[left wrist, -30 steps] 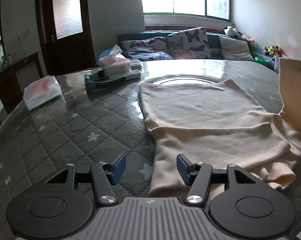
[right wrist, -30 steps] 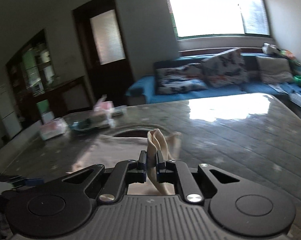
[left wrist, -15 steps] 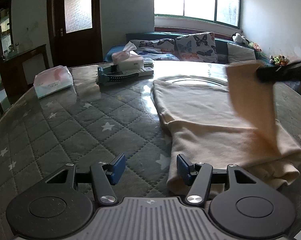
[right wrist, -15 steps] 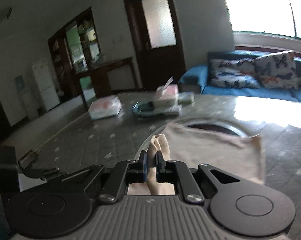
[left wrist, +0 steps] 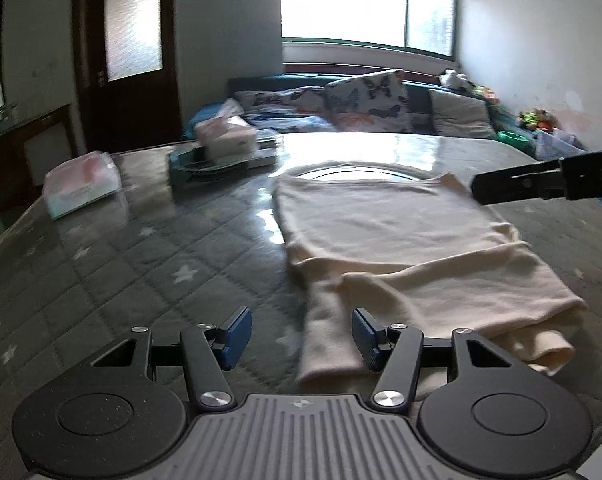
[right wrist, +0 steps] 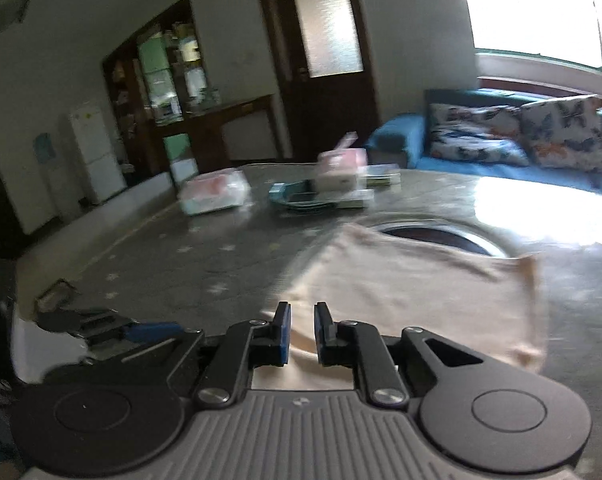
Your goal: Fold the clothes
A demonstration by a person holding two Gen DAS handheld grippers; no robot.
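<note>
Cream shirt [left wrist: 401, 240] lying folded on my star-patterned table cover [left wrist: 141, 248], my left gripper [left wrist: 301, 334] half apart and closing near its front edge, gripping nothing, my right gripper [right wrist: 301, 332] opening, cloth loose below, tissue packs [left wrist: 81, 188], blue sofa [right wrist: 501, 152] behind.

Near hem of the cream garment [right wrist: 413, 300] hidden behind the right tongs [right wrist: 301, 330], far tabletop blurred

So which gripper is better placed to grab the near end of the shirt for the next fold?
Left, probably. The left gripper is half open with the shirt edge lying right between its fingers. The right gripper is just opening off the cloth, farther along it.
</note>
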